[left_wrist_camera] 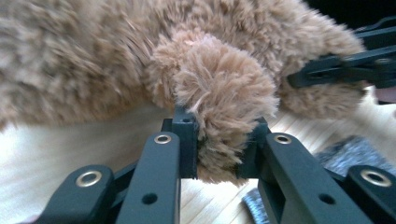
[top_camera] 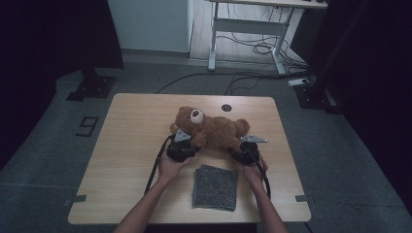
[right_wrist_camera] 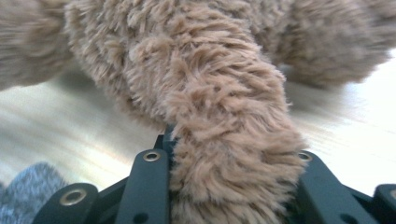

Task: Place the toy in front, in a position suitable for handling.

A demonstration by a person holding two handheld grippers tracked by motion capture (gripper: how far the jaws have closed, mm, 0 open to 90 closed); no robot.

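Observation:
A brown teddy bear (top_camera: 211,130) lies on its back across the middle of the wooden table (top_camera: 131,160), head toward the far left. My left gripper (top_camera: 189,145) is at the bear's near left side, shut on a fluffy paw (left_wrist_camera: 219,98) that fills the gap between the black jaws of that gripper (left_wrist_camera: 219,149). My right gripper (top_camera: 241,148) is at the bear's near right side, shut on a furry leg (right_wrist_camera: 224,121) that bulges out between the two jaws of that gripper (right_wrist_camera: 233,168). The left gripper view also catches the right gripper (left_wrist_camera: 327,70) farther off against the fur.
A folded grey cloth (top_camera: 215,187) lies flat near the table's front edge, between the person's two forearms; its corner is in both gripper views (left_wrist_camera: 345,154) (right_wrist_camera: 28,182). A round cable hole (top_camera: 226,108) is near the far edge. A desk frame (top_camera: 248,29) and cables stand on the floor behind.

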